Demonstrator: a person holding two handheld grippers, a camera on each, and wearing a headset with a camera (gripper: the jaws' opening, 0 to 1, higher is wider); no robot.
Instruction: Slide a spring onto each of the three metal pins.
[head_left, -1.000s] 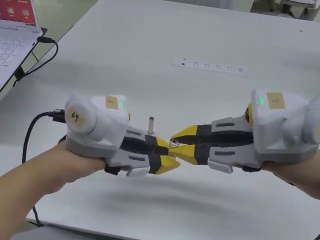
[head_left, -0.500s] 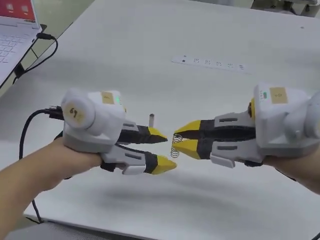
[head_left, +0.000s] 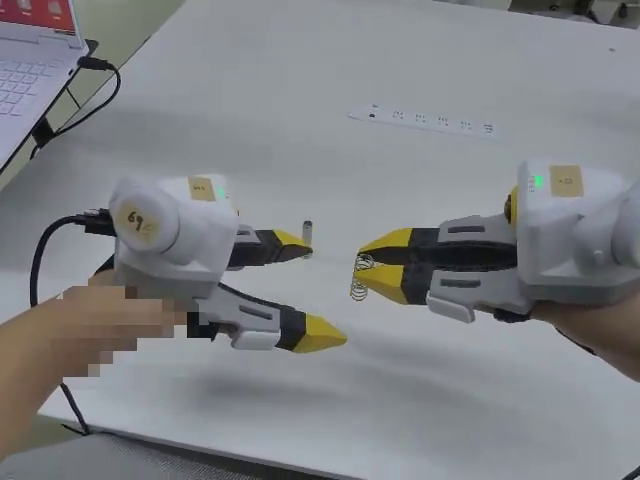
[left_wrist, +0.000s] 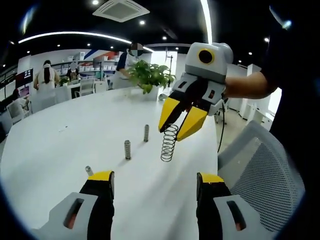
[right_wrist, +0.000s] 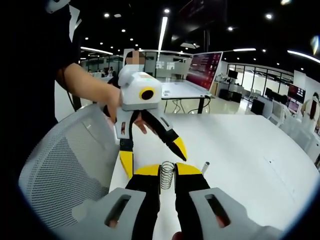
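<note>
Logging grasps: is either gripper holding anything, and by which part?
The right gripper pinches a spring by its top end; the rest hangs free. The left gripper is open, holding nothing.

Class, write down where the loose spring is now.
The spring is pinched in the right gripper, held above the table facing the open left gripper; in the head view the bare pin stands left of it.
</note>
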